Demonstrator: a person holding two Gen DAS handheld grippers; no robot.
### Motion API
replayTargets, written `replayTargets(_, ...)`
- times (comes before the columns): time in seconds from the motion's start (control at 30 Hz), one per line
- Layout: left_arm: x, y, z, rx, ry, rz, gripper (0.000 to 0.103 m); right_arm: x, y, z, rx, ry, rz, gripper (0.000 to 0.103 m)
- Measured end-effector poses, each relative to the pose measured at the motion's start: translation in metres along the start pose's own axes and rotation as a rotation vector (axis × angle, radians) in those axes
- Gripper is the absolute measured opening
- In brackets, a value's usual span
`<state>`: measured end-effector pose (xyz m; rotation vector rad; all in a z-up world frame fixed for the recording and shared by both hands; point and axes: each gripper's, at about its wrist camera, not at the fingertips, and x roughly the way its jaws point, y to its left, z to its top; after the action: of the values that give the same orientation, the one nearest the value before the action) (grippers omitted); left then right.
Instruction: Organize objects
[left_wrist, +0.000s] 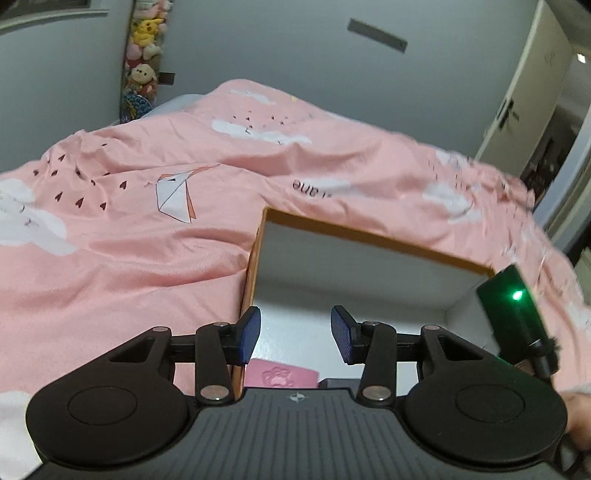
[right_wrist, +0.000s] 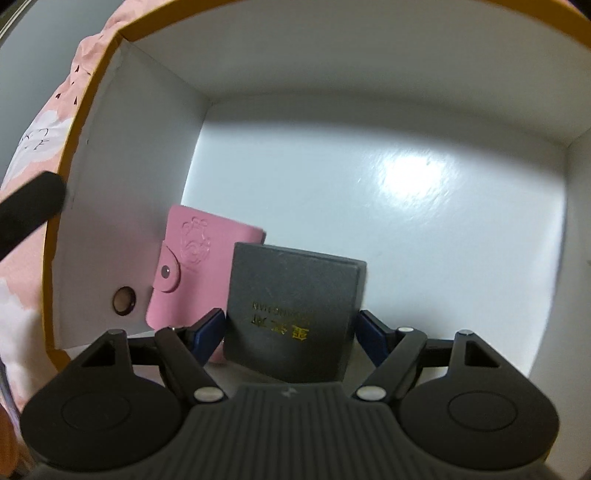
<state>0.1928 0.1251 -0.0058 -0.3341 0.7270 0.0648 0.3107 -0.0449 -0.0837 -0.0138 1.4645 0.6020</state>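
— What's nearest you?
— My right gripper (right_wrist: 290, 332), jaws wide astride the grey box (right_wrist: 295, 314); contact looks likely, I can't confirm. It sits inside the carton (right_wrist: 110, 184), pink wallet (right_wrist: 192, 266) left.
— Handling?
— Stiff, light; take its side edges. Left gripper (left_wrist: 295, 334) half-open, empty.

Two matching black grippers are seen, left gripper (left_wrist: 295, 334) and right gripper (right_wrist: 291, 334): ribbed bodies, round discs, silver rivets, blue finger pads (left_wrist: 251, 332).

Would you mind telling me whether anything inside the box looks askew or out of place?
Slightly: the pink wallet sits tilted against the box wall rather than square. The dark grey case is between the right gripper fingers, also somewhat askew. Nothing looks spilled or damaged.
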Motion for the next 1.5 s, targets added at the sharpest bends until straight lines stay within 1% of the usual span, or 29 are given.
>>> replayTargets(0.07,-0.001,0.005,0.001,-0.034,-0.008,-0.015,0.050,0.000,0.000,0.001,0.002,0.006,0.007,0.079)
replayTargets(0.17,-0.003,0.007,0.000,-0.050,-0.022,-0.019,0.049,-0.006,-0.001,0.001,0.003,0.001,-0.006,0.085)
replayTargets(0.3,-0.008,0.008,-0.004,-0.043,-0.048,0.010,0.049,-0.017,-0.005,-0.002,-0.005,-0.016,-0.012,0.085)
replayTargets(0.33,-0.008,0.008,-0.004,-0.045,-0.047,0.004,0.049,-0.019,-0.006,-0.003,-0.008,-0.025,-0.011,0.084)
replayTargets(0.4,-0.008,0.009,-0.006,-0.051,-0.043,-0.003,0.049,-0.023,-0.008,-0.004,-0.013,-0.042,-0.004,0.071)
replayTargets(0.47,-0.008,0.008,-0.007,-0.048,-0.040,-0.003,0.049,-0.024,-0.009,-0.004,-0.010,-0.040,0.012,0.062)
replayTargets(0.63,-0.009,0.007,-0.010,-0.052,-0.036,-0.005,0.049,-0.019,0.006,-0.012,-0.095,-0.031,-0.033,0.062)
replayTargets(0.8,-0.013,0.001,-0.015,-0.040,-0.033,-0.006,0.049,-0.014,0.004,-0.015,-0.110,-0.003,-0.019,0.061)
replayTargets(0.9,-0.017,-0.005,-0.019,-0.020,-0.032,-0.006,0.049,-0.009,0.010,-0.020,-0.148,0.032,-0.019,0.061)
replayTargets(1.0,-0.022,-0.010,-0.024,-0.009,-0.029,-0.014,0.049,-0.011,0.006,-0.019,-0.124,0.046,-0.012,0.061)
replayTargets(1.07,-0.022,-0.012,-0.025,0.000,-0.029,-0.011,0.049,-0.018,0.007,-0.017,-0.130,0.016,-0.021,0.063)
replayTargets(1.17,-0.022,-0.008,-0.024,-0.009,-0.039,0.021,0.049,-0.033,0.008,-0.011,-0.131,-0.055,-0.031,0.064)
replayTargets(1.23,-0.023,-0.006,-0.022,-0.022,-0.046,0.023,0.049,-0.043,0.006,-0.006,-0.122,-0.110,-0.021,0.063)
replayTargets(1.3,-0.022,-0.004,-0.020,-0.031,-0.054,0.032,0.049,-0.044,0.008,0.003,-0.120,-0.149,-0.026,0.059)
replayTargets(1.33,-0.021,-0.004,-0.019,-0.033,-0.057,0.035,0.049,-0.040,0.010,0.009,-0.120,-0.158,-0.032,0.057)
replayTargets(1.37,-0.019,-0.003,-0.018,-0.039,-0.060,0.042,0.049,-0.036,0.012,0.015,-0.119,-0.161,-0.040,0.053)
replayTargets(1.43,-0.016,0.000,-0.017,-0.057,-0.061,0.053,0.049,-0.025,0.015,0.024,-0.108,-0.148,-0.041,0.052)
replayTargets(1.5,-0.014,0.002,-0.017,-0.078,-0.059,0.058,0.049,-0.014,0.019,0.029,-0.090,-0.125,-0.047,0.045)
